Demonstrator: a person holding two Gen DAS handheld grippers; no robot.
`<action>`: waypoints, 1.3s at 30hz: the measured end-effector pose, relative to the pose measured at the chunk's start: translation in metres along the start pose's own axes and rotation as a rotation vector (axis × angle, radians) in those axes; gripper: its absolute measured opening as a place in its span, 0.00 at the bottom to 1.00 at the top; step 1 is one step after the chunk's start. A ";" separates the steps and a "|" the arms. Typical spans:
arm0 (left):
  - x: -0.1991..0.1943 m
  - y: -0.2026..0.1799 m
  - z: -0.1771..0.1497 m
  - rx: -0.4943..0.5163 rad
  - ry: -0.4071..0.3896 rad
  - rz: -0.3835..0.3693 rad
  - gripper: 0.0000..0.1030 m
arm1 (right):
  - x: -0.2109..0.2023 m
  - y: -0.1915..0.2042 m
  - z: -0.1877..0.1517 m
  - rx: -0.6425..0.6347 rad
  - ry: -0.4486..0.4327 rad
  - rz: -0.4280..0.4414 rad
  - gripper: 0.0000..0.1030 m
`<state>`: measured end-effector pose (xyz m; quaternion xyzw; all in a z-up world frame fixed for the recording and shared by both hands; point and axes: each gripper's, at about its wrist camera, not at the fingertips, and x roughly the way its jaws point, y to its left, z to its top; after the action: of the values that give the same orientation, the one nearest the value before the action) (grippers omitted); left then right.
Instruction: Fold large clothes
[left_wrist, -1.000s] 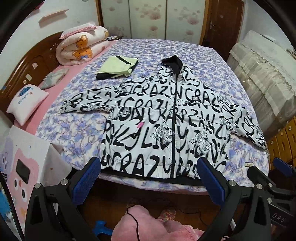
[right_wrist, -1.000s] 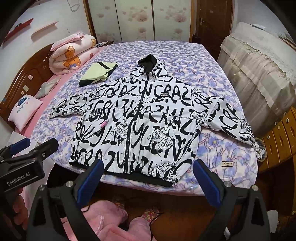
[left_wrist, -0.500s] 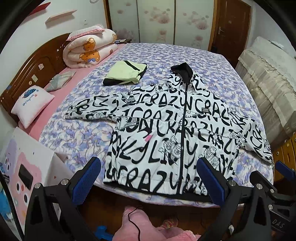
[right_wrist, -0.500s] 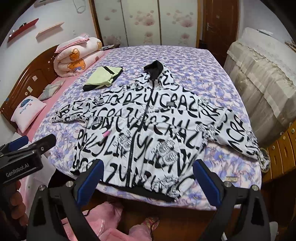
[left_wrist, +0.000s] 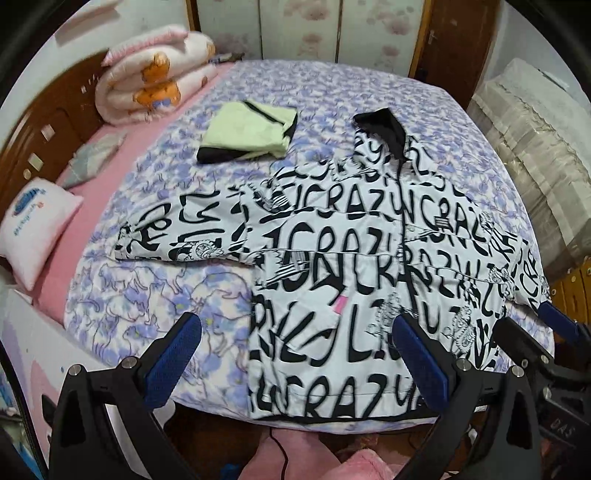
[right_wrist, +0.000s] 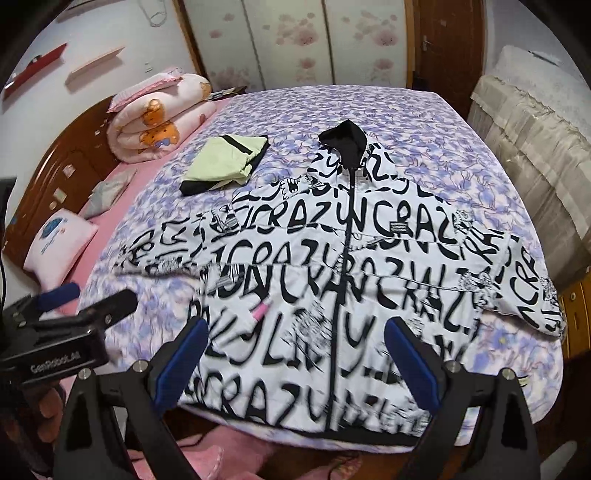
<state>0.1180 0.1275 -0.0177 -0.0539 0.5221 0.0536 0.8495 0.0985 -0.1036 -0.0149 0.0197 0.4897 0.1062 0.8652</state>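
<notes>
A large white jacket with black lettering (left_wrist: 354, 266) (right_wrist: 332, 273) lies spread flat, front up and zipped, on the bed, with its black hood (right_wrist: 345, 142) pointing away and both sleeves out. Its hem hangs at the near bed edge. My left gripper (left_wrist: 295, 354) is open and empty, hovering above the hem's left part. My right gripper (right_wrist: 295, 354) is open and empty above the hem near the zip. The left gripper also shows at the left edge of the right wrist view (right_wrist: 70, 306).
A folded light-green garment (left_wrist: 247, 133) lies on the purple floral bedspread (left_wrist: 159, 295) left of the hood. A rolled quilt (left_wrist: 147, 88) and a small pillow (left_wrist: 33, 221) sit by the wooden headboard. A covered cabinet (right_wrist: 535, 147) stands to the right.
Both grippers have moved forward and lower toward the bed, so the jacket fills more of each view. The left gripper has shifted left. The jacket has not moved.
</notes>
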 end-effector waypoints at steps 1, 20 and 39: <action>0.008 0.012 0.006 -0.010 0.018 -0.008 0.99 | 0.006 0.007 0.005 0.007 0.005 -0.011 0.94; 0.248 0.302 0.045 -0.517 0.279 -0.014 0.99 | 0.198 0.155 0.052 -0.054 0.289 -0.102 0.89; 0.379 0.445 0.040 -0.970 -0.012 -0.005 0.85 | 0.289 0.194 0.034 -0.157 0.421 -0.094 0.89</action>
<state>0.2582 0.5861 -0.3541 -0.4447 0.4318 0.2892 0.7295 0.2398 0.1468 -0.2136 -0.0931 0.6501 0.1054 0.7467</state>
